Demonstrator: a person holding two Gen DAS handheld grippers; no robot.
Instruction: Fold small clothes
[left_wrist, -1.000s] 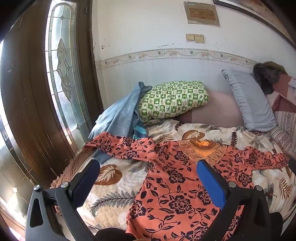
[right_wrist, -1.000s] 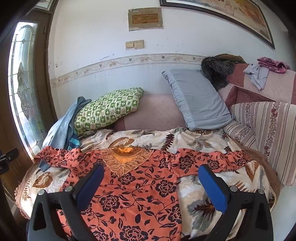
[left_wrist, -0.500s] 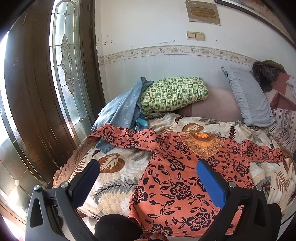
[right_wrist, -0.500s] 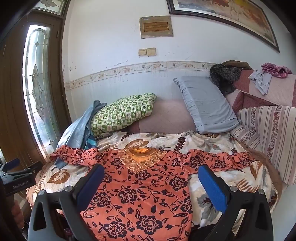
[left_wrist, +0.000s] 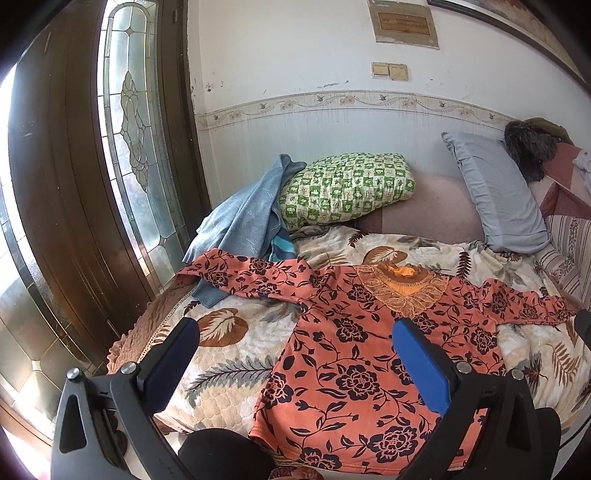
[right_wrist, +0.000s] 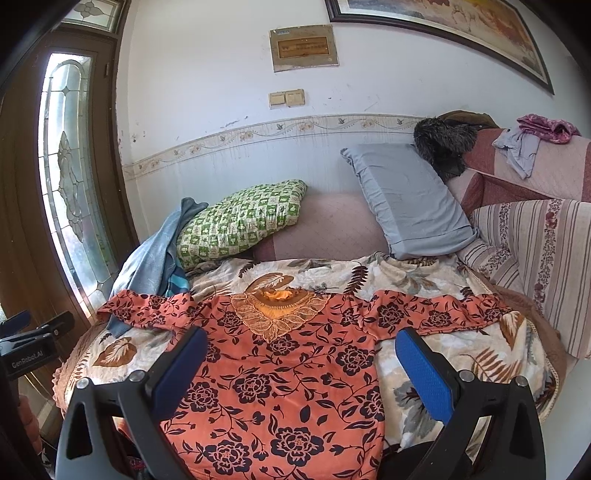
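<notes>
An orange long-sleeved top with a black flower print (left_wrist: 354, 354) lies spread flat, front up, across the lower middle of both views, on a cream quilted bedspread with brown leaf patterns (left_wrist: 225, 350). Its sleeves stretch out to the left and right, and a lace-trimmed yoke sits at the neckline (right_wrist: 280, 308).

The left gripper (left_wrist: 295, 336) is held above the garment's lower left part with its blue-padded fingers wide apart, holding nothing. The right gripper (right_wrist: 301, 345) hangs over the lower middle of the top, its fingers likewise spread wide and empty. In the right wrist view the left gripper also shows at the left edge of the frame.

At the upper left of the bedspread a crumpled light-blue cloth (left_wrist: 243, 218) lies partly under the top's left sleeve, beside a green-and-white checked pillow (left_wrist: 347, 186). A grey pillow (right_wrist: 406, 199) leans against the wall at the upper right.
</notes>
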